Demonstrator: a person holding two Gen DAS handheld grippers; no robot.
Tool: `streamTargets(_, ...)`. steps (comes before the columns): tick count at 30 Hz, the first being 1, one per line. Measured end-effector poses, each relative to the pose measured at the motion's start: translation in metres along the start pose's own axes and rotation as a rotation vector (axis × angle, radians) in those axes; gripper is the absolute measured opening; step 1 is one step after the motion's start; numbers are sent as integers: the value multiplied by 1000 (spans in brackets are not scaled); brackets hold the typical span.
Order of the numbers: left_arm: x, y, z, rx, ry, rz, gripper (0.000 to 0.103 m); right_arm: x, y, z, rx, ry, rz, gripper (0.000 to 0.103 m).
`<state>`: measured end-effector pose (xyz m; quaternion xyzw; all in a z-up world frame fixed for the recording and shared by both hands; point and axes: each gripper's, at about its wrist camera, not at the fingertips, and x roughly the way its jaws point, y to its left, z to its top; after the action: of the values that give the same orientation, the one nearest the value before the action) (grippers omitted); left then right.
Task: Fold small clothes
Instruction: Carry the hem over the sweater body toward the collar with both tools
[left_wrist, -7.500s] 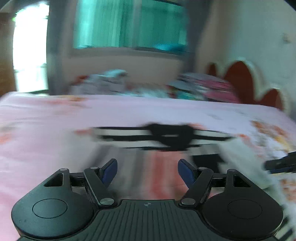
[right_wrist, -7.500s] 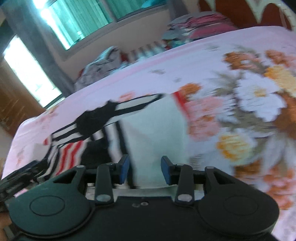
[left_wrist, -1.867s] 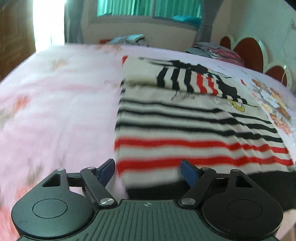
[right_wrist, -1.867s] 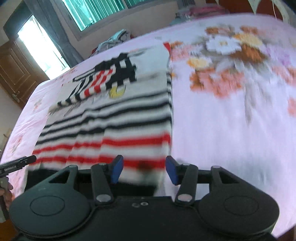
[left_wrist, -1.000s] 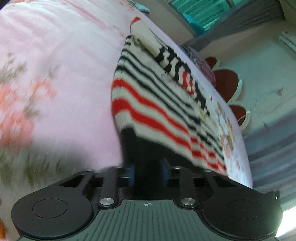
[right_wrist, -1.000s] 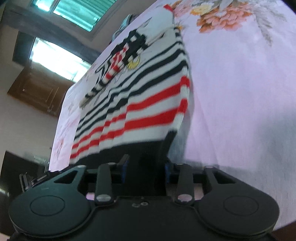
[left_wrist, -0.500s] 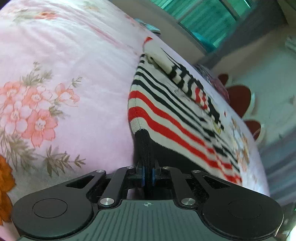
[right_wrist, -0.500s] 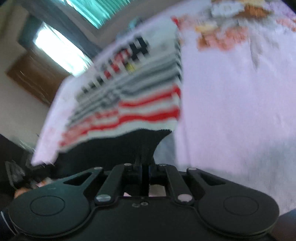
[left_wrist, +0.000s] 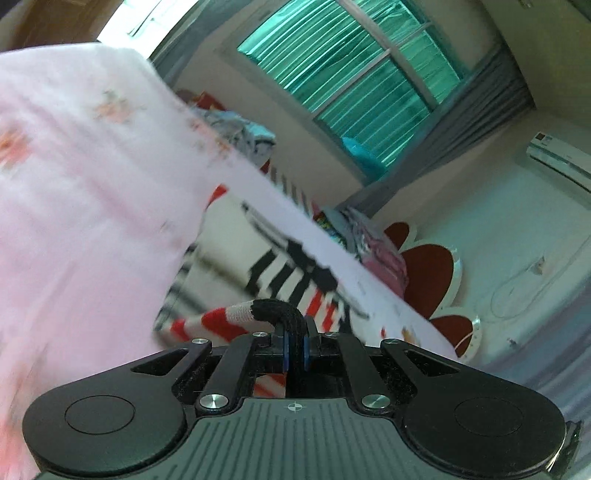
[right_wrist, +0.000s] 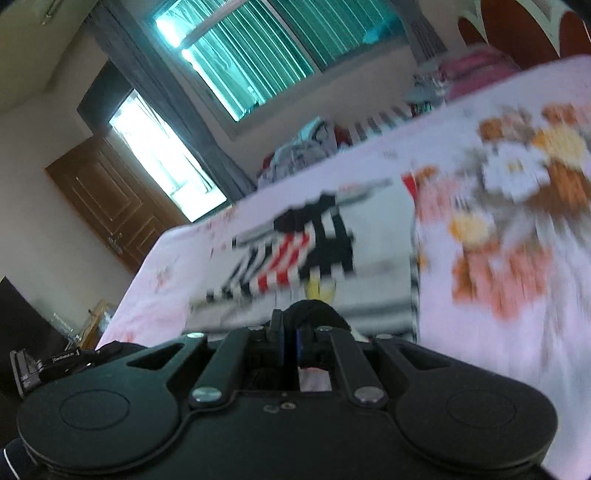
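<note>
The left tool (left_wrist: 294, 349) is clamped tight on the black ribbed hem of the striped sweater (left_wrist: 258, 273), its blue pads pressed together with a fold of knit humped up just above them. The right tool (right_wrist: 289, 341) is likewise pinched shut on a bunched lump of the same black hem. Both tools tilt upward, so each view looks along the garment toward the window (right_wrist: 258, 55). The sweater lies on the bed (left_wrist: 74, 221) with its long axis running away from the tools: hem nearest, red and white stripes next, then black stripes, and the folded sleeves laid across the pale chest farthest off. The hem end is raised off the pink floral sheet while the far end rests flat; motion blur smears the stripes. Beyond the sweater, piles of other clothes (left_wrist: 243, 131) sit at the far edge of the bed, and a red scalloped headboard (left_wrist: 430, 275) stands to the right.
</note>
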<state>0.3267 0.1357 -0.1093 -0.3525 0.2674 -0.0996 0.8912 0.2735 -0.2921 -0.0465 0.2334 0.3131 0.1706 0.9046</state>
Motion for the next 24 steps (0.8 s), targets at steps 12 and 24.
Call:
streamTargets(12,187,-1,111,28,116,116,6,157,-67,118,194,76,-61,6)
streamTargets(24,270,45,124,-88,197,33,33,255,-127,135,282,76,-125,43)
